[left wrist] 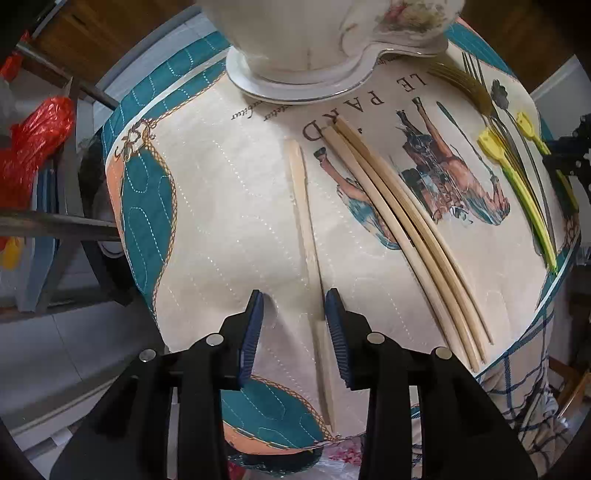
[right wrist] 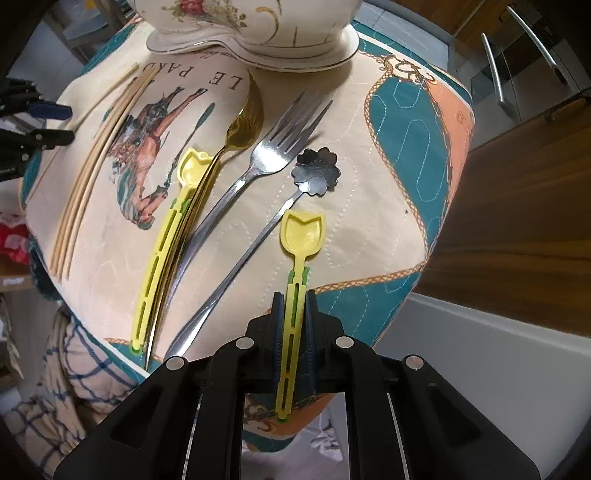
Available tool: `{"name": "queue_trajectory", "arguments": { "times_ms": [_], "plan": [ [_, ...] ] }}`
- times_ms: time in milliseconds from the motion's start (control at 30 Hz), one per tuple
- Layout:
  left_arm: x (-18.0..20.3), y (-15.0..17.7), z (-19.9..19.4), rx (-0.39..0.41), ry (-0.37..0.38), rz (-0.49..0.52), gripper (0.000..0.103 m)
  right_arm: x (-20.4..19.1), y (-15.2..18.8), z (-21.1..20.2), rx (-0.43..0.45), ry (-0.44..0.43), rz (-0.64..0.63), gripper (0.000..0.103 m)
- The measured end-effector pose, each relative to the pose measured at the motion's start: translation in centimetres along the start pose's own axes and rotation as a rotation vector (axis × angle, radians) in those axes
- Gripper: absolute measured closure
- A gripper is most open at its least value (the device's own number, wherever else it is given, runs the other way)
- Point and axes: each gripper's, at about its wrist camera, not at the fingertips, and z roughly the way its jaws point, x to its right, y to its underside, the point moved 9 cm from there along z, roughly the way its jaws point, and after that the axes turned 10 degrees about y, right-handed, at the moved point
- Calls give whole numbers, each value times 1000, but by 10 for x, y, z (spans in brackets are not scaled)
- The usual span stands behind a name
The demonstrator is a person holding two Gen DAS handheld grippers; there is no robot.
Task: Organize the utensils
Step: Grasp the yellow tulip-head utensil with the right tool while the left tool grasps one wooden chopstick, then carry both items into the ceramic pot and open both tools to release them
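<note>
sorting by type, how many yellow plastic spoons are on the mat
2: one yellow spoon clamped in the right gripper, the other beside the gold fork. None looks hidden.

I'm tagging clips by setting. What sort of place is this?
Probably a home dining or kitchen area: a quilted printed mat holds a fork, chopsticks and a floral china bowl, with wood cabinets beside.

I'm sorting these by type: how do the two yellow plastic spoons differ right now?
The right-hand yellow spoon has its handle clamped between the right gripper pads; the left-hand yellow spoon lies free on the mat. The right-hand one sits alone beside the flower-headed spoon; the left-hand one lies against the gold fork. Both share a tulip-shaped bowl and slotted handle, bowls pointing toward the tureen.
</note>
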Motion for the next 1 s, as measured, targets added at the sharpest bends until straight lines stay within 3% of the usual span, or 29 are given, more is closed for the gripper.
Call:
{"name": "queue_trajectory", "arguments": {
  "times_ms": [67, 167, 333, 433, 600, 733, 833, 1000],
  "plan": [
    [6, 0, -1, 11, 36, 8, 87, 0, 0, -1, 8, -15, 7, 93],
    [9, 1, -1, 33, 60, 13, 96, 4, 10, -2, 26, -33, 32, 93],
    [11, 10, -5, 101, 109, 9, 97, 13, 15, -18, 101, -67, 84, 93],
    [11, 21, -19, 205, 196, -11, 97, 16, 15, -39, 199, -108, 114, 93],
    [11, 43, -59, 461, 328, -25, 97, 28, 16, -75, 390, -181, 193, 92],
    [7, 46, -109, 705, 356, -34, 97, 37, 9, -101, 545, -260, 280, 92],
    [0, 33, -145, 870, 332, -50, 97, 45, -9, -117, 652, -293, 334, 92],
    [-4, -11, -200, 1083, 364, -97, 97, 48, -43, -146, 833, -282, 386, 92]
  ]
}}
